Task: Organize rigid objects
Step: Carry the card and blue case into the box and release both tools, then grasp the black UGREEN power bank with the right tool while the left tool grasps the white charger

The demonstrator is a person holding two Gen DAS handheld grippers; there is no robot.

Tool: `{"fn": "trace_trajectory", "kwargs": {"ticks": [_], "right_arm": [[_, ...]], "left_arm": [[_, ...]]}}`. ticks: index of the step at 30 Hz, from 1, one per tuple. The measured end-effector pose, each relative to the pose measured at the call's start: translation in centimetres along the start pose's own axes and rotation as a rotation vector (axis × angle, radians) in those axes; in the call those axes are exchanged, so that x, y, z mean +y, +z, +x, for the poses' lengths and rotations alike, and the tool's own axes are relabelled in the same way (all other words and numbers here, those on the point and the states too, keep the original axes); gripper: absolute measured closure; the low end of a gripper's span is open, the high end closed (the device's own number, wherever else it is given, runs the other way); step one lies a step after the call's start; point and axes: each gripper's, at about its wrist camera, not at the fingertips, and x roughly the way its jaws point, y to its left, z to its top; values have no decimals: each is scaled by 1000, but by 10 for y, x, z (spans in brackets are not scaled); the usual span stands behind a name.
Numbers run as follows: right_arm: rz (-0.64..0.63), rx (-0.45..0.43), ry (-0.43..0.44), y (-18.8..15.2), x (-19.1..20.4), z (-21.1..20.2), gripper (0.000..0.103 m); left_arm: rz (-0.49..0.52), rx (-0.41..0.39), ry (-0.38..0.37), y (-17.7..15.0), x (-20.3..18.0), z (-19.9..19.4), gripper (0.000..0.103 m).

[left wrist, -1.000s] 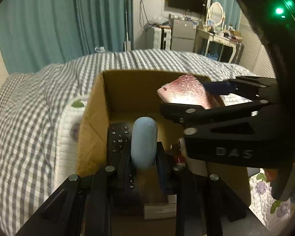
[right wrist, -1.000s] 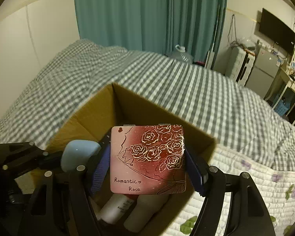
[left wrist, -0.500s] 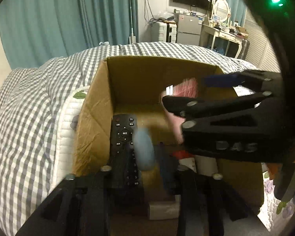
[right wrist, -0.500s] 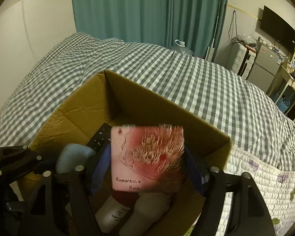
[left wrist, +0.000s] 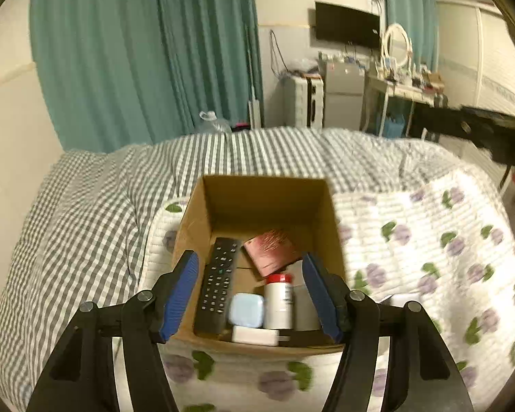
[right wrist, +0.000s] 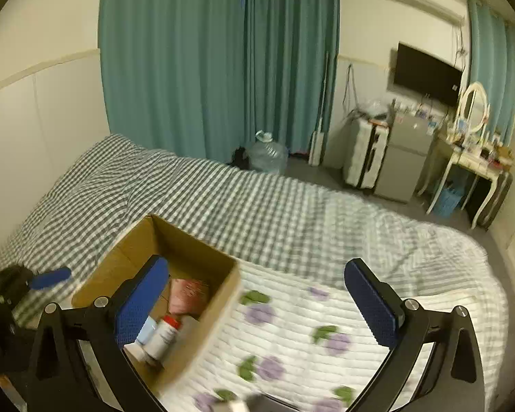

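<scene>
A cardboard box (left wrist: 219,199) stands on the bed. In it lie a black remote (left wrist: 219,281), a pale blue case (left wrist: 246,309), a red rose-patterned box (left wrist: 271,252), a white bottle with a red cap (left wrist: 278,300) and a white block (left wrist: 255,335). My left gripper (left wrist: 252,295) is open and empty above the box's near edge. My right gripper (right wrist: 259,305) is open and empty, raised to the right of the box (right wrist: 202,326), over the quilt. The rose box (right wrist: 189,295) and the bottle (right wrist: 163,336) show in the right wrist view.
A white quilt with purple flowers (left wrist: 412,240) covers the bed's near part, a grey checked cover (left wrist: 86,213) the rest. Teal curtains (right wrist: 216,61), a water jug (right wrist: 267,152), a small fridge (right wrist: 405,158) and a dressing table (right wrist: 470,151) stand behind the bed.
My left gripper let go of the blue case and my right gripper let go of the rose box; both now lie in the cardboard box. Both grippers opened and pulled up and back.
</scene>
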Motion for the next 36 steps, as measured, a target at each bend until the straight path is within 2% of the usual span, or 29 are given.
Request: {"fn": "trace_trajectory", "kwargs": {"ticks": [6,11,16,19,23,26,28,34,36], "right_arm": [[-69,-9,-50,-28,-28,-55,0],[-113,50,-61,-72,-45,-59,0],[-132,168,9,-125,-57,-28,0],[-210,232,58,-152,-49,-2,1],[-296,335,101,-183,-36,36,8],[-320,415,144,-200,-33,65,21],[-343,452,164,-206,-30,79,24],[-391,482,224,-211,-23,99,31],[-413,497,245,-215,-18,105,37]], "left_arm": [[-31,-34,25,-10,-49,-31,36],[-63,25,-6,-41,-91,-21,36],[-90,115,-21,-81,-121,5,36],[-108,190,-7,-103,-129,28,36],[-129,272,30,-123,-134,55,36],[-138,276,48,-128,-134,64,36],[-154,284,50,-130,-133,70,36],[-200,301,63,-131,-130,83,36],[-205,298,63,-131,-132,85,36]]}}
